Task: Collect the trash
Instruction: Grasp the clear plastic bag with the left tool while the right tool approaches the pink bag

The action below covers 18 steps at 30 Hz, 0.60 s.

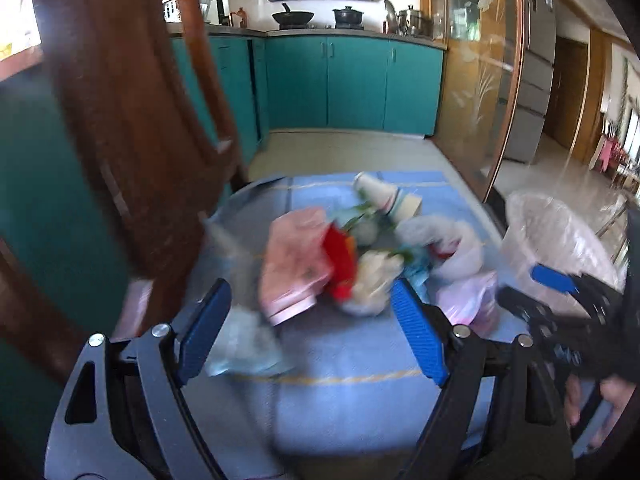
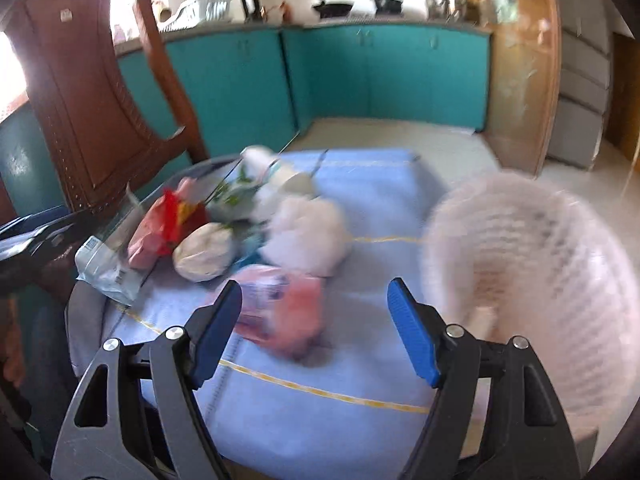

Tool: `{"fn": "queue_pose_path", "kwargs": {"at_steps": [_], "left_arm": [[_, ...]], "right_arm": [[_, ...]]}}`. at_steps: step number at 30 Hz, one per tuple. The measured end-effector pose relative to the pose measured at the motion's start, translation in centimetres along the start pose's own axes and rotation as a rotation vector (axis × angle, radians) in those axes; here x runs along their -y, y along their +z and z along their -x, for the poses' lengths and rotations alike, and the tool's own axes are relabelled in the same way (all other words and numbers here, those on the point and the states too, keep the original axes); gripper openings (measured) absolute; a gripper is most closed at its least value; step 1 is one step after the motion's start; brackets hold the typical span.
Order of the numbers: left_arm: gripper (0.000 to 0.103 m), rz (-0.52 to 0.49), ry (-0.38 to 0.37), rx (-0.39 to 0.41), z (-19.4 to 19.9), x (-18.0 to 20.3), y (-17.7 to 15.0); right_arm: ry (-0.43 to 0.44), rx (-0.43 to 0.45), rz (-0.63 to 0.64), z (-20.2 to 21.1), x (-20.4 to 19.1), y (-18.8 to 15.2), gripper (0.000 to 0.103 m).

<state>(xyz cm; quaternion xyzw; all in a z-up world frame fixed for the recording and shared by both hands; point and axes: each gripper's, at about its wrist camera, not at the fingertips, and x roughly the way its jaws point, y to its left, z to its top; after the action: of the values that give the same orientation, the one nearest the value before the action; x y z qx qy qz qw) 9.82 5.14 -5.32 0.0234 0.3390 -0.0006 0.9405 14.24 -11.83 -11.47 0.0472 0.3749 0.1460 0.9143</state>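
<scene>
A heap of trash lies on the blue cloth (image 1: pixel 352 400): a pink packet (image 1: pixel 292 264), a red wrapper (image 1: pixel 340 256), a crumpled white bag (image 1: pixel 376 276), stacked paper cups (image 1: pixel 384 196) and a white plastic bag (image 1: pixel 452 244). My left gripper (image 1: pixel 310 292) is open just short of the heap, nothing between its pads. A pale blue packet (image 1: pixel 244 344) lies by its left finger. My right gripper (image 2: pixel 314 292) is open too. A pink bag (image 2: pixel 280 304) lies on the cloth just ahead of its fingers, untouched. In the left wrist view the right gripper (image 1: pixel 528 284) shows at the right.
A white basket bin (image 2: pixel 520 248) with a clear liner stands at the table's right edge, also in the left wrist view as the bin (image 1: pixel 556 236). A dark wooden chair (image 1: pixel 132 120) rises close on the left. Teal kitchen cabinets (image 1: pixel 352 84) and a glass door (image 1: pixel 480 80) lie behind.
</scene>
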Motion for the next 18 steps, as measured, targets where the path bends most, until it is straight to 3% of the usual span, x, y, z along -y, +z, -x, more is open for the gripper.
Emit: {"fn": "queue_pose_path", "kwargs": {"at_steps": [3,7,9,12,15,18], "left_arm": [[0.083,0.003,0.028,-0.022,0.3,-1.3,-1.3],[0.080,0.047,0.016,-0.059,0.0,-2.9,-2.7],[0.075,0.052,0.002,-0.075,-0.2,-3.1,-3.1],[0.070,0.063,-0.008,-0.093,-0.9,-3.3,-3.4],[0.064,0.068,0.012,-0.116,-2.2,-3.1,-3.6],[0.050,0.050,0.062,-0.146,-3.7,-2.8,-3.8]], "right_arm": [[-0.001,-0.019,-0.001,-1.2,-1.0,0.2,0.088],[0.002,-0.037,0.020,-1.7,-1.9,-0.2,0.085],[0.015,-0.048,0.032,-1.9,-2.1,-0.2,0.061],[0.018,-0.053,0.053,-1.9,-2.6,-0.6,0.034],[0.035,-0.042,0.056,-1.1,-2.6,-0.8,0.020],[0.043,-0.034,0.048,-0.3,-2.3,-1.1,0.018]]}}
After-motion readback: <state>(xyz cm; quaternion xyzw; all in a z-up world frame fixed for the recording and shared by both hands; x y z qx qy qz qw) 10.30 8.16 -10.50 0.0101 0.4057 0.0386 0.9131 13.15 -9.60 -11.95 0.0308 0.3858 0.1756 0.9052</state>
